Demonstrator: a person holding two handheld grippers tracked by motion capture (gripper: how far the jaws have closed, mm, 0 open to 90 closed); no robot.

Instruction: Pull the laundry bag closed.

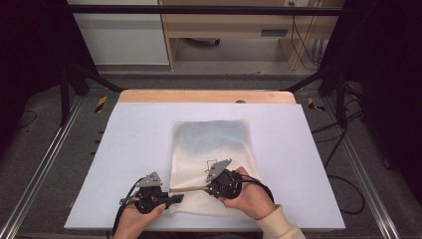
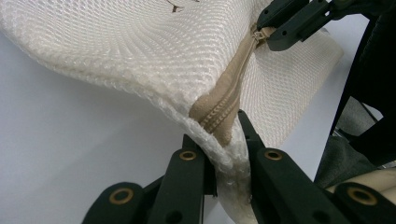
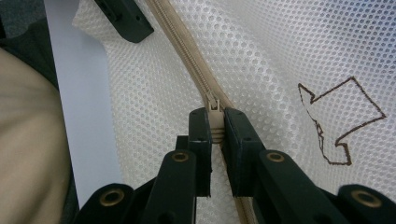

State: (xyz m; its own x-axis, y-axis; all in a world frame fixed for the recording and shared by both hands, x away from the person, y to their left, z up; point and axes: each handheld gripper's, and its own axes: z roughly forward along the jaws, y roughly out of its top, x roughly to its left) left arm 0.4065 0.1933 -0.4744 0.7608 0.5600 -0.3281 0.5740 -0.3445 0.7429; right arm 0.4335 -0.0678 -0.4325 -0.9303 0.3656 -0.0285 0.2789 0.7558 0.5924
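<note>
1. Landmark: white mesh zip bag [image 1: 211, 164], lying flat on the pale table top [image 1: 129, 149], a bit toward the person's edge of it.
2. Bag's far half shows a bluish content through the mesh; brown arrow-like outline print [image 3: 343, 123] sits on the mesh near the bag's zipper end.
3. Beige zipper [image 1: 189, 189] runs along the bag's near edge, from the near-left corner toward the middle.
4. Left gripper [image 2: 224, 140] at the bag's near-left corner: jaws clamped on the mesh corner and the end of the zipper tape [image 2: 219, 112], fabric bunched and lifted between the pads.
5. Right gripper [image 3: 215, 128] on the zipper, farther in along the bag's near edge: jaws pinched on the beige zipper pull [image 3: 214, 116], slider just ahead of the tips.
6. In the left gripper view the right gripper's black tips [image 2: 289, 21] show at the zipper's far end, touching the pull.
7. In the right gripper view the left gripper's jaw tip [image 3: 126, 21] shows at the bag's corner beside the zipper line.
8. Zipper teeth between the two grippers look meshed shut; tape is taut and straight between them.
9. Both hands at the bag's near edge, cream sleeve [image 1: 278, 224] at the right wrist.
</note>
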